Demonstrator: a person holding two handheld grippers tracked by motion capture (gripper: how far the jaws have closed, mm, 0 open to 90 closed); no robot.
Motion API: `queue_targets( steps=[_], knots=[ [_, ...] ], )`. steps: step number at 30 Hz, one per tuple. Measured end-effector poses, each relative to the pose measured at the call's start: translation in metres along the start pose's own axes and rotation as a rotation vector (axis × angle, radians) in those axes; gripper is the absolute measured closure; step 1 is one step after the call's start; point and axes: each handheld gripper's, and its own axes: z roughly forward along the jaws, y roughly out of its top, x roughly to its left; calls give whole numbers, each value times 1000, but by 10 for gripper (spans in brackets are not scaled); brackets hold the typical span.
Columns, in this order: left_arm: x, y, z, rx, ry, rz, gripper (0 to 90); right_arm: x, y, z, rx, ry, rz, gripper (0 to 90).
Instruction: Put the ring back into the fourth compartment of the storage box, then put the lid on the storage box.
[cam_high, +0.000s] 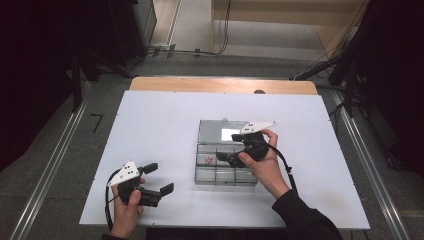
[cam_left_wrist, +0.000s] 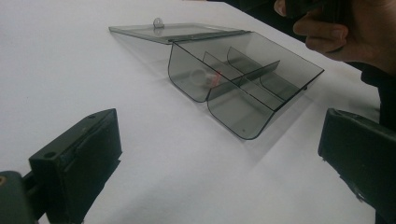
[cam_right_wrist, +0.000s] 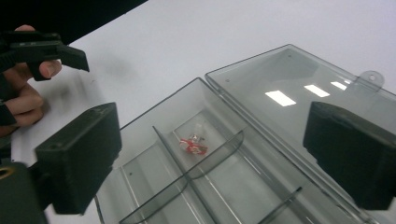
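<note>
A clear grey compartment box (cam_high: 196, 172) lies at mid-table, its lid (cam_high: 222, 131) folded open flat on the far side. A small red-and-clear item (cam_high: 210, 160) rests in the left compartment beside the hinge. My right gripper (cam_high: 229, 148) hovers over the box, open, with nothing between its fingers; in the right gripper view the item (cam_right_wrist: 194, 143) lies below the gap between the jaws. My left gripper (cam_high: 160, 178) stands open and empty near the front left of the table, aimed toward the box (cam_left_wrist: 243, 100), well short of it.
The box sits on a white table sheet (cam_high: 150, 130) with bare surface around it. A wooden strip (cam_high: 220, 85) runs along the far edge. Metal rails (cam_high: 55, 165) flank the table, and cables lie on the floor behind it.
</note>
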Motion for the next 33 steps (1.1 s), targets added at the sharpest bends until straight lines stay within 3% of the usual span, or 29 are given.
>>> queue_targets(
  steps=[27,33],
  knots=[
    [0,0,0,1,2,3,0,-40,-6,-22,-22,-82,66,0],
    [-2,1,2,15,28,10,0,-47,-8,-22,-21,-86,81,0]
  ],
)
